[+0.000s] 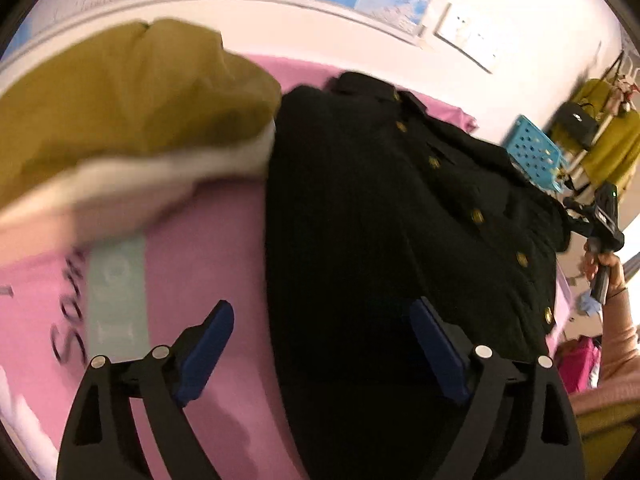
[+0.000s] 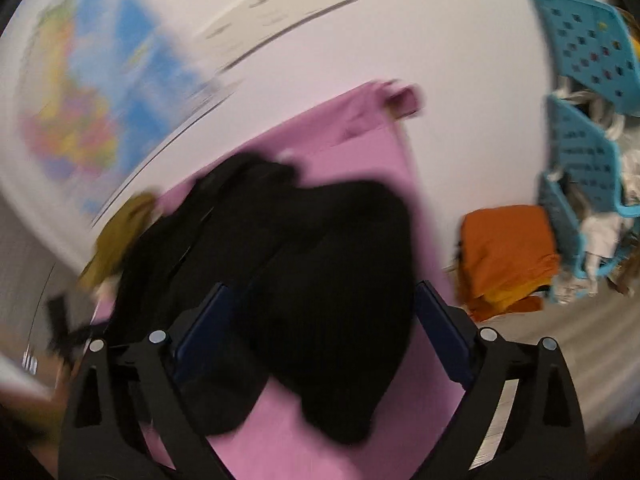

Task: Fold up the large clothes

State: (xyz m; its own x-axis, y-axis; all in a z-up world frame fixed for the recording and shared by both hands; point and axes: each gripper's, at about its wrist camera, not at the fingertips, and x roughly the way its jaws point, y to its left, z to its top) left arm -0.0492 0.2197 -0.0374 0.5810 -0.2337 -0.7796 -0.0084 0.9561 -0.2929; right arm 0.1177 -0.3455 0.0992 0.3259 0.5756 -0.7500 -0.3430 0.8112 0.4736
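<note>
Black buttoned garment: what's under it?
The black garment lies on a pink sheet, which shows around its edges in both views. Whatever lies under the garment's middle is covered; the surface beneath the sheet is hidden too.

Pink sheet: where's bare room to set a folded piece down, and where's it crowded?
Free: the pink sheet between the mustard garment and the black coat, near the printed lettering; also the strip right of the coat in the right wrist view. Crowded: past that edge, the orange folded stack and blue baskets.
</note>
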